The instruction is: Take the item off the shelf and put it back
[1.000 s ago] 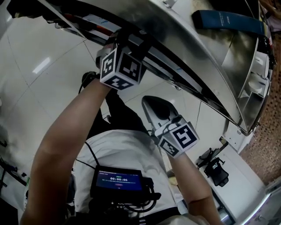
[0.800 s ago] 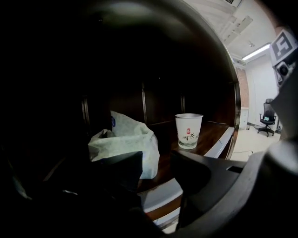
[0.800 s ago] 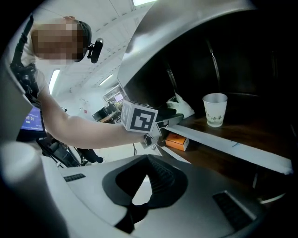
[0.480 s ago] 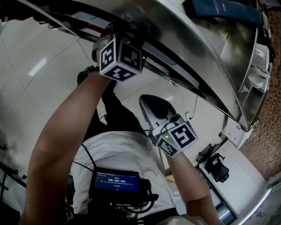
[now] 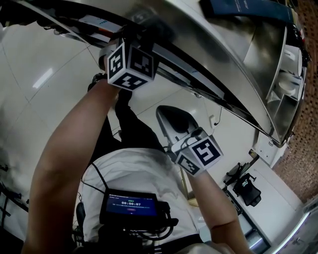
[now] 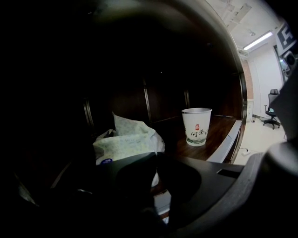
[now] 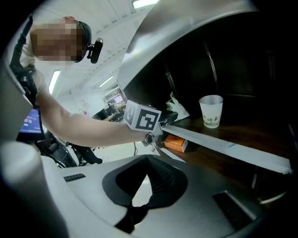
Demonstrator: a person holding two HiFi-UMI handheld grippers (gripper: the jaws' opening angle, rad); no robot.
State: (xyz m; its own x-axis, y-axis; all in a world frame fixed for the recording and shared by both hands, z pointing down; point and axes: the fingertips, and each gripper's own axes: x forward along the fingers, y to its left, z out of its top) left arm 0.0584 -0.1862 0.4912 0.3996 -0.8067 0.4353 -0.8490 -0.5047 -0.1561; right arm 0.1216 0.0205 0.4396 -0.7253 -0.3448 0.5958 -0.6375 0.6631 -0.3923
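Observation:
A crumpled white packet (image 6: 125,142) with a pale green print lies on the dark wooden shelf (image 6: 219,128), left of a white paper cup (image 6: 196,126). My left gripper (image 6: 156,160) reaches into the shelf. Its jaws have just been closing and now meet on the packet's near edge. The right gripper view shows the left gripper (image 7: 167,116) touching the packet (image 7: 179,110), with the cup (image 7: 211,111) further right. My right gripper (image 7: 135,211) hangs back outside the shelf, shut and empty. In the head view the shelf's metal top hides the left jaws behind their marker cube (image 5: 130,66).
An orange box (image 7: 176,143) sits on the shelf below, under a white edge strip (image 7: 223,144). A dark blue item (image 5: 248,7) lies on the shelf's metal top. A screen device (image 5: 130,204) hangs on the person's chest. An office chair (image 6: 271,109) stands far off.
The left marker cube has edged slightly up and left in the head view. The right gripper has kept its place. The left jaws stay hidden under the shelf top throughout.

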